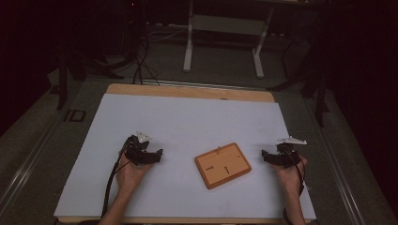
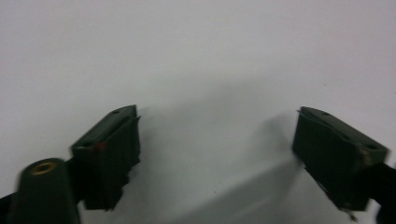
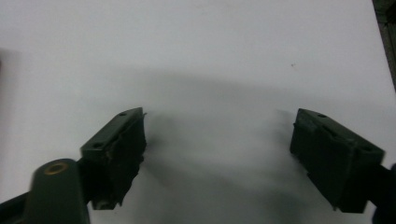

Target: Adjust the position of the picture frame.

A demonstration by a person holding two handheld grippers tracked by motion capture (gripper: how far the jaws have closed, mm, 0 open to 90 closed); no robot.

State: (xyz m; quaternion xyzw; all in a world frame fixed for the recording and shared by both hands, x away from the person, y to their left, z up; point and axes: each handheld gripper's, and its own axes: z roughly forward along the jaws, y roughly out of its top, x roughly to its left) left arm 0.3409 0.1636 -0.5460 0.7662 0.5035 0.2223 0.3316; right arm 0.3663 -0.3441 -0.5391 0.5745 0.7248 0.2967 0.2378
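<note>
An orange-brown flat board (image 1: 223, 165) with a few small dark marks on its face lies on the white sheet (image 1: 187, 122), right of centre and slightly turned. My left gripper (image 1: 142, 152) rests on the sheet well to the left of the board, held by a hand. In the left gripper view its jaws stand wide apart, open (image 2: 217, 140), with bare white sheet between them. My right gripper (image 1: 280, 156) sits just right of the board, apart from it. Its black jaws are spread and open (image 3: 217, 140) over white surface, nothing between them.
The white sheet covers a wooden table (image 1: 187, 90) whose far edge shows. Beyond it stand a white frame's legs (image 1: 188, 47) and loose cables (image 1: 141, 61) on the dark floor. A cable (image 1: 110, 183) trails from the left gripper along the forearm.
</note>
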